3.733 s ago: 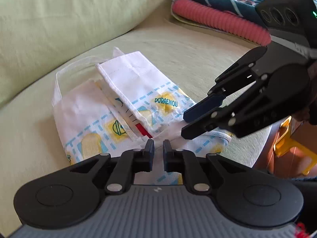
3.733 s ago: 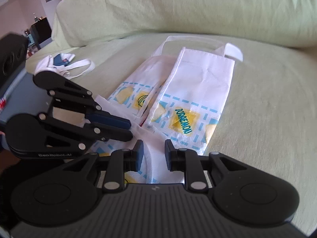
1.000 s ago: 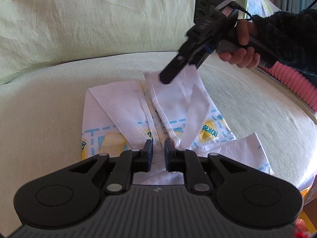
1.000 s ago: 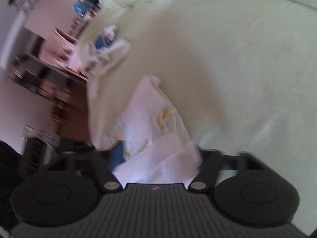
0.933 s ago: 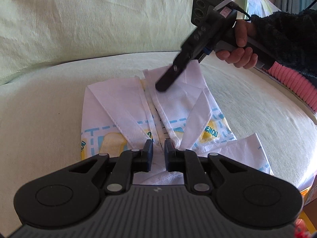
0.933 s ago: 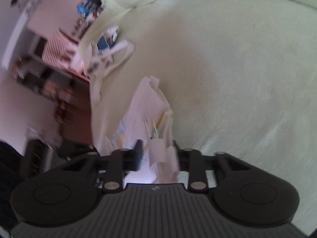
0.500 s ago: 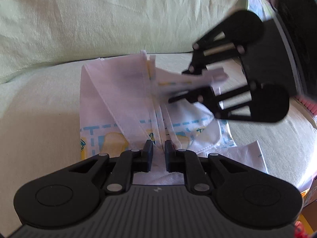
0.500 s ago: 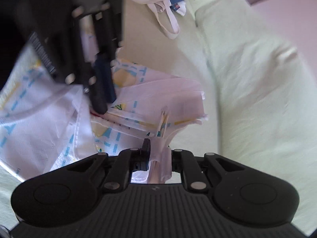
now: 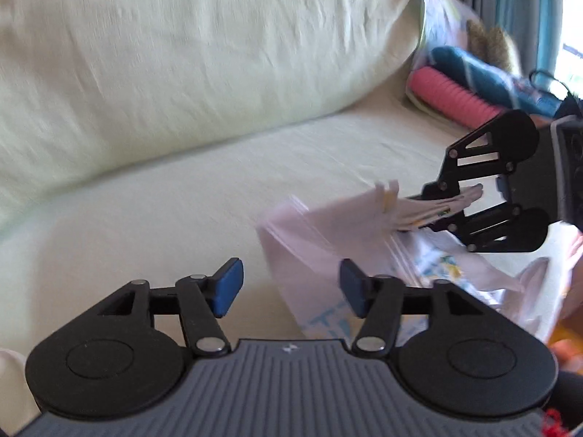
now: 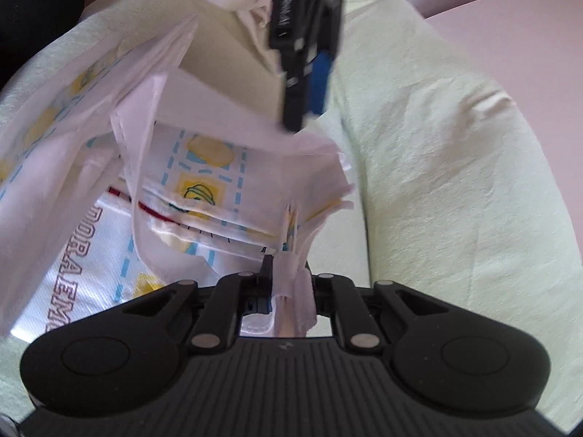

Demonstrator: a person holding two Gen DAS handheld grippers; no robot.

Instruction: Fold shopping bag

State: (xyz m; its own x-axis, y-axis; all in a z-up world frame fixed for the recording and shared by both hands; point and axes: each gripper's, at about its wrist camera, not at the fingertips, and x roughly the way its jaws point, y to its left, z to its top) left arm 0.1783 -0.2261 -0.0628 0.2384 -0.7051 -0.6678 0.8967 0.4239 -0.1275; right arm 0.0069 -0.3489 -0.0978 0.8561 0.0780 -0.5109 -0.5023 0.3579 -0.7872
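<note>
Shopping bag (image 10: 189, 182) of white non-woven fabric, printed with blue dashes and yellow squares, lies partly folded on my pale green sofa cushion (image 9: 182, 211). My right gripper (image 10: 288, 284) is clenched on its bunched layers (edges fanned out). My left gripper (image 9: 289, 289) is opening, its blue pads clear of the fabric.

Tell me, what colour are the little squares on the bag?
Yellow squares on the white shopping bag, framed by blue dashes; clearest from the right wrist.
</note>
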